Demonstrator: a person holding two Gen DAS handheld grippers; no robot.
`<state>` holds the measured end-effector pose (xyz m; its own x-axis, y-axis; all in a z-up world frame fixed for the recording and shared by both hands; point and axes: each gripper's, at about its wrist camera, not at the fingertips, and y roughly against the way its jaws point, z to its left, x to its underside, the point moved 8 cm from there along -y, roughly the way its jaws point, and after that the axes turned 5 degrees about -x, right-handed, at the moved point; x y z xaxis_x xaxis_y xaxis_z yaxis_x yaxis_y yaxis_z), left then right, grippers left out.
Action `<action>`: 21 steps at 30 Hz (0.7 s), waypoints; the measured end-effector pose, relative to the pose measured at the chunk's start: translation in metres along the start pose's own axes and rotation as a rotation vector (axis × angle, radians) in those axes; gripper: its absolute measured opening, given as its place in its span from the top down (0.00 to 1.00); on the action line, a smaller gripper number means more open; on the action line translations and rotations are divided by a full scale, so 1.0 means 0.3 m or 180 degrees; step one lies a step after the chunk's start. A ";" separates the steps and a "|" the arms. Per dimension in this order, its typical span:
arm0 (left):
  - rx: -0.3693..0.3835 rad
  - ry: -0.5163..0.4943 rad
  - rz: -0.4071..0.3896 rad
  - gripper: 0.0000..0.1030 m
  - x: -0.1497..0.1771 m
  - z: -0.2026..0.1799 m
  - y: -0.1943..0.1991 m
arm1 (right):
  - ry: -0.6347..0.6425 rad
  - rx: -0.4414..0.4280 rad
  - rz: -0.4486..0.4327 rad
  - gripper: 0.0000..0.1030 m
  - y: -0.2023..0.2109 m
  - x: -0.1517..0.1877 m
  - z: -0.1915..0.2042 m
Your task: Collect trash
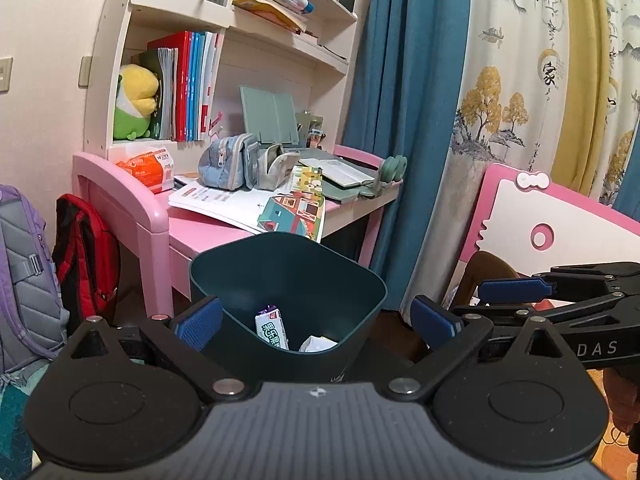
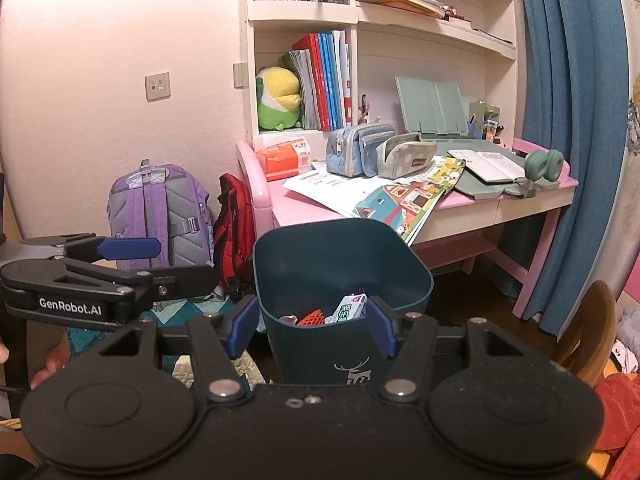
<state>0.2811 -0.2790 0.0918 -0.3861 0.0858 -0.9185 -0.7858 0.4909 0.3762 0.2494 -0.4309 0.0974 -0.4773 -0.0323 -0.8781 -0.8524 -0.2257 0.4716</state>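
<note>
A dark teal trash bin (image 1: 320,280) stands on the floor before the pink desk; it also shows in the right wrist view (image 2: 344,264). Inside lie a white snack wrapper (image 1: 273,326), crumpled white paper (image 1: 316,344) and, in the right wrist view, the wrapper (image 2: 351,307) beside an orange mesh piece (image 2: 311,318). My left gripper (image 1: 316,322) is open, its blue pads on either side of the bin's near wall. My right gripper (image 2: 312,322) is open, its pads straddling the bin's near rim. Each gripper appears in the other's view: the right one (image 1: 520,292), the left one (image 2: 132,256).
A pink desk (image 2: 460,208) holds papers, pencil cases (image 2: 360,148), an orange tissue pack (image 2: 284,158) and a book. Shelves with books stand above. A purple backpack (image 2: 160,212) and a red bag (image 2: 236,228) lean at the left. Blue curtain (image 2: 572,80) and a wooden chair (image 2: 592,328) are at the right.
</note>
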 end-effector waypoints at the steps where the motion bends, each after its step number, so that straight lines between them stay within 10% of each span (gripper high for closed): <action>1: -0.0004 -0.0004 0.0000 0.02 -0.009 -0.001 0.005 | 0.0007 0.0006 -0.0008 0.44 0.006 -0.005 0.002; 21: -0.0001 -0.0111 -0.0007 0.02 -0.106 -0.033 0.080 | 0.0184 0.0071 -0.0079 0.43 0.100 -0.067 0.039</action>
<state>0.2698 -0.2786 0.1313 -0.3673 0.1149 -0.9230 -0.7868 0.4908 0.3742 0.2310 -0.4255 0.1302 -0.4435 -0.0832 -0.8924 -0.8686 -0.2056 0.4508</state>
